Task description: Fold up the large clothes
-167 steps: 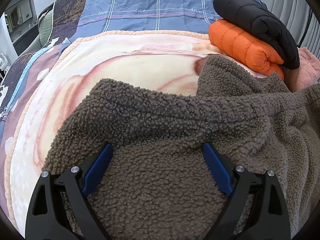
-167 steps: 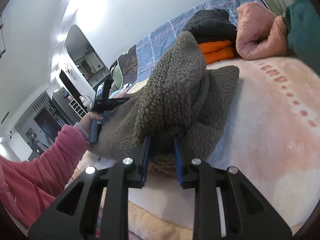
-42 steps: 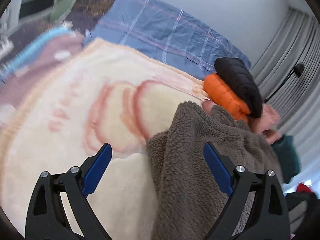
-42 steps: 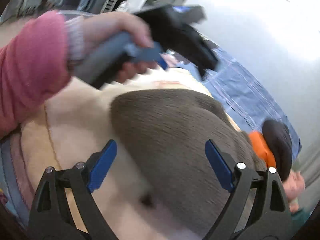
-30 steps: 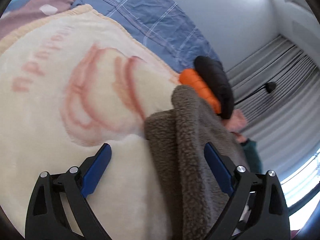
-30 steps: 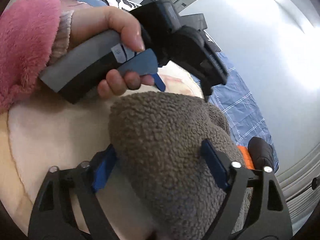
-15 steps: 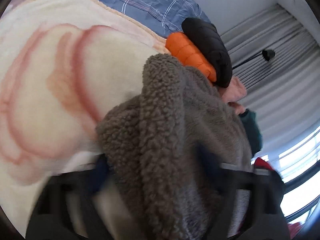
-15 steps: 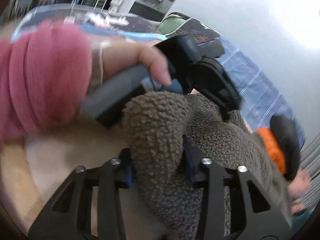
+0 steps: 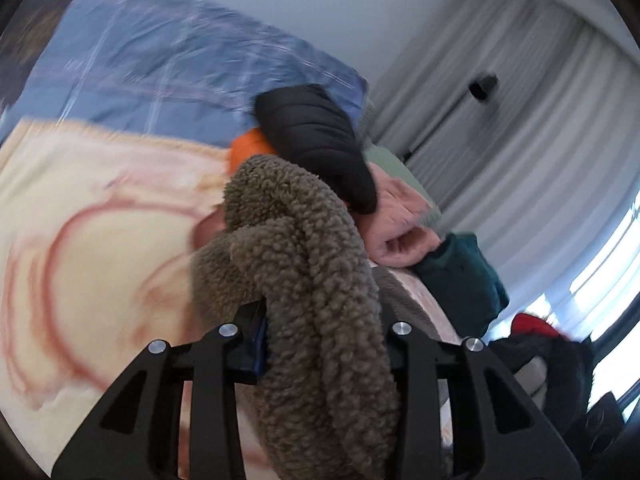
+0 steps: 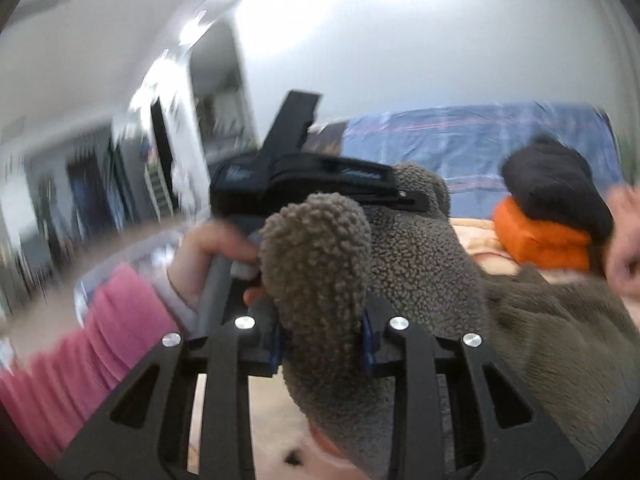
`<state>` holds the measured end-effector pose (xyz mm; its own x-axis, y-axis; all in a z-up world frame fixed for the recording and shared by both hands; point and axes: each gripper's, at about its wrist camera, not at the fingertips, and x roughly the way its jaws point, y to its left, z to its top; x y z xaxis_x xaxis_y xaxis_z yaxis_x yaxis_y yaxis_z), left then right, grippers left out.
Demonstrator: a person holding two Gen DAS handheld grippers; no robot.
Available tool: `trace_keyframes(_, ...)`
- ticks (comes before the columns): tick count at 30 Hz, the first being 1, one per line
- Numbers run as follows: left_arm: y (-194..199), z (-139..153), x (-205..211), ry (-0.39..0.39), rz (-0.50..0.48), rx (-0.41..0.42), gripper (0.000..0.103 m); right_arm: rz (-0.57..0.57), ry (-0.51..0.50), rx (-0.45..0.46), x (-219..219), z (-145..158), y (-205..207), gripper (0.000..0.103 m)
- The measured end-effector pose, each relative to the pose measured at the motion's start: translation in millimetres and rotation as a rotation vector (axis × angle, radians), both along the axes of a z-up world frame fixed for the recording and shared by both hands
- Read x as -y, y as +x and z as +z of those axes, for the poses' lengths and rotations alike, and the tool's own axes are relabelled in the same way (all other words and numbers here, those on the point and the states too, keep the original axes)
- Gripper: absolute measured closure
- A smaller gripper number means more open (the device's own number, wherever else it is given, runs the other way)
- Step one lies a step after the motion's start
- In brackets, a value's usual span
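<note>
A grey-brown fleece garment (image 9: pixel 304 280) lies bunched on the cream and pink blanket (image 9: pixel 100 208). My left gripper (image 9: pixel 324 336) is shut on a thick fold of the fleece and holds it up. My right gripper (image 10: pixel 322 340) is shut on another rolled fold of the same fleece (image 10: pixel 320 264). In the right wrist view the left gripper (image 10: pixel 304 184) shows just behind the fold, held by a hand in a pink sleeve (image 10: pixel 100 328). The rest of the fleece (image 10: pixel 560 340) trails to the right over the bed.
A folded black jacket (image 9: pixel 316 136) lies on an orange one (image 9: pixel 248 148) at the back of the bed, with pink (image 9: pixel 400 220) and dark green (image 9: pixel 460 280) clothes beside them. A blue checked sheet (image 9: pixel 160 80) covers the far side. Grey curtains (image 9: pixel 520 140) hang to the right.
Both grippers were open over the fleece one second ago. Both have closed on folds of it and lifted them; the views have swung upward and are blurred.
</note>
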<state>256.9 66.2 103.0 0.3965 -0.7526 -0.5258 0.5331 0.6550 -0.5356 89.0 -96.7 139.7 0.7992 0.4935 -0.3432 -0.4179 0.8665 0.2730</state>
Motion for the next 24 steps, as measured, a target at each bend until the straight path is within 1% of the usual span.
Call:
trace_keyframes(2, -3, 19, 57, 0.069, -0.054, 0.040, 0.063, -0.048, 0.140, -0.034, 60, 5, -3, 0.075)
trace_keyframes(4, -6, 25, 110, 0.131, -0.104, 0.073, 0.060, -0.092, 0.254, -0.065, 111, -1, -10, 0.075)
trace_keyframes(5, -11, 26, 149, 0.178, -0.141, 0.099, 0.058, -0.125, 0.319, -0.083, 143, -7, -16, 0.075)
trace_keyframes(7, -20, 24, 200, 0.255, -0.191, 0.142, 0.055, -0.198, 0.401, -0.111, 193, -24, -30, 0.075)
trace_keyframes(8, -25, 18, 226, 0.297, -0.218, 0.163, 0.054, -0.227, 0.417, -0.124, 209, -31, -36, 0.075)
trace_keyframes(9, -34, 6, 264, 0.363, -0.252, 0.185, 0.053, -0.266, 0.424, -0.142, 225, -41, -41, 0.075)
trace_keyframes(12, -44, -28, 320, 0.466, -0.304, 0.199, 0.048, -0.371, 0.426, -0.223, 262, -76, -54, 0.075)
trace_keyframes(14, -44, -44, 345, 0.473, -0.337, 0.166, 0.046, -0.419, 0.465, -0.283, 282, -102, -60, 0.075)
trace_keyframes(16, -43, -49, 361, 0.426, -0.365, 0.116, 0.046, -0.439, 0.490, -0.310, 293, -119, -67, 0.075)
trace_keyframes(18, -43, -48, 364, 0.391, -0.385, 0.090, 0.046, -0.426, 0.494, -0.312, 298, -128, -72, 0.074)
trace_keyframes(19, -48, -49, 366, 0.396, -0.392, 0.094, 0.045, -0.410, 0.487, -0.309, 298, -129, -73, 0.072)
trace_keyframes(20, -50, -51, 366, 0.414, -0.397, 0.103, 0.043, -0.392, 0.476, -0.303, 299, -126, -72, 0.066)
trace_keyframes(21, -52, -54, 366, 0.424, -0.397, 0.106, 0.042, -0.382, 0.470, -0.295, 298, -124, -74, 0.063)
trace_keyframes(22, -53, -54, 367, 0.425, -0.398, 0.106, 0.041, -0.377, 0.463, -0.285, 296, -120, -74, 0.053)
trace_keyframes(23, -52, -54, 364, 0.411, -0.400, 0.099, 0.040, -0.371, 0.454, -0.269, 300, -116, -79, 0.036)
trace_keyframes(24, -50, -52, 363, 0.395, -0.401, 0.090, 0.039, -0.358, 0.454, -0.255, 301, -112, -79, 0.028)
